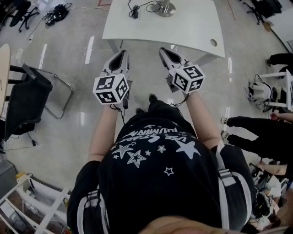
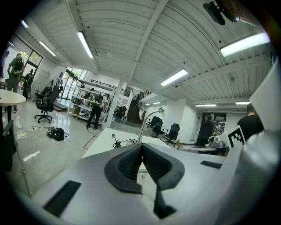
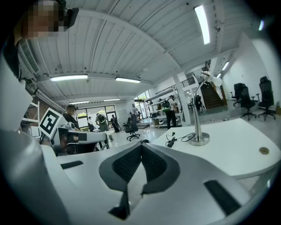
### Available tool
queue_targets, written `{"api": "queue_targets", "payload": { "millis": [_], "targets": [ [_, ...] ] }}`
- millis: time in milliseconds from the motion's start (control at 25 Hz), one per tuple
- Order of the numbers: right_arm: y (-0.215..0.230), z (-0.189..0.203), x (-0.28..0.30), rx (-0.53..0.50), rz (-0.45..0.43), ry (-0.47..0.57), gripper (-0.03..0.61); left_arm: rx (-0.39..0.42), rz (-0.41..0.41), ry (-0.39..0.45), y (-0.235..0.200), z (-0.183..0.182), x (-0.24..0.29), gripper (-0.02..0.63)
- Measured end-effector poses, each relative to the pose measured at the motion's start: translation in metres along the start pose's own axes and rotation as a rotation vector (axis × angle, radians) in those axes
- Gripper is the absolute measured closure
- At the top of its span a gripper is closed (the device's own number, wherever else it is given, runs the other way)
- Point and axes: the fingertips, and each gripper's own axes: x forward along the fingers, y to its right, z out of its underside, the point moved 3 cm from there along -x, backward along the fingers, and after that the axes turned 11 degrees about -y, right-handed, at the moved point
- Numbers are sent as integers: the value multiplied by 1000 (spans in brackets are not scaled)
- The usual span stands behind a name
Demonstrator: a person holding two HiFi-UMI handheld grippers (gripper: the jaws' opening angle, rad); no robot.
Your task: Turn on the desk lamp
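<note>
The desk lamp stands at the far side of the white desk (image 1: 192, 27); only its round metal base (image 1: 165, 9) shows in the head view. Its black cable with an inline switch (image 1: 134, 12) lies left of the base. In the right gripper view the lamp (image 3: 198, 114) rises on a thin curved stem, with the switch (image 3: 170, 142) beside it. The left gripper view shows the lamp (image 2: 146, 124) far ahead. My left gripper (image 1: 122, 53) and right gripper (image 1: 163, 50) hang side by side before the desk's near edge, both shut and empty, well short of the lamp.
A black chair (image 1: 25, 100) stands on the floor at the left, and a white rack (image 1: 27, 201) is at the bottom left. People (image 1: 256, 132) stand at the right. Cables (image 1: 57, 13) lie on the floor at the far left. The desk has a round hole (image 1: 213, 42).
</note>
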Motion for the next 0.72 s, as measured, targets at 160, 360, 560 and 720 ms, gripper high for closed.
{"api": "queue_targets", "payload": {
  "millis": [160, 360, 560, 720],
  "targets": [
    [-10, 3, 8, -8, -20, -10, 574, -25, -28, 11, -16, 0, -6, 604],
    [-8, 0, 19, -6, -33, -3, 574, -29, -47, 16, -27, -1, -7, 603],
    [2, -3, 43, 4, -51, -11, 574, -24, -61, 6, -40, -3, 3, 604],
    [16, -12, 70, -4, -71, -23, 574, -40, -96, 13, -64, -12, 16, 604]
  ]
}}
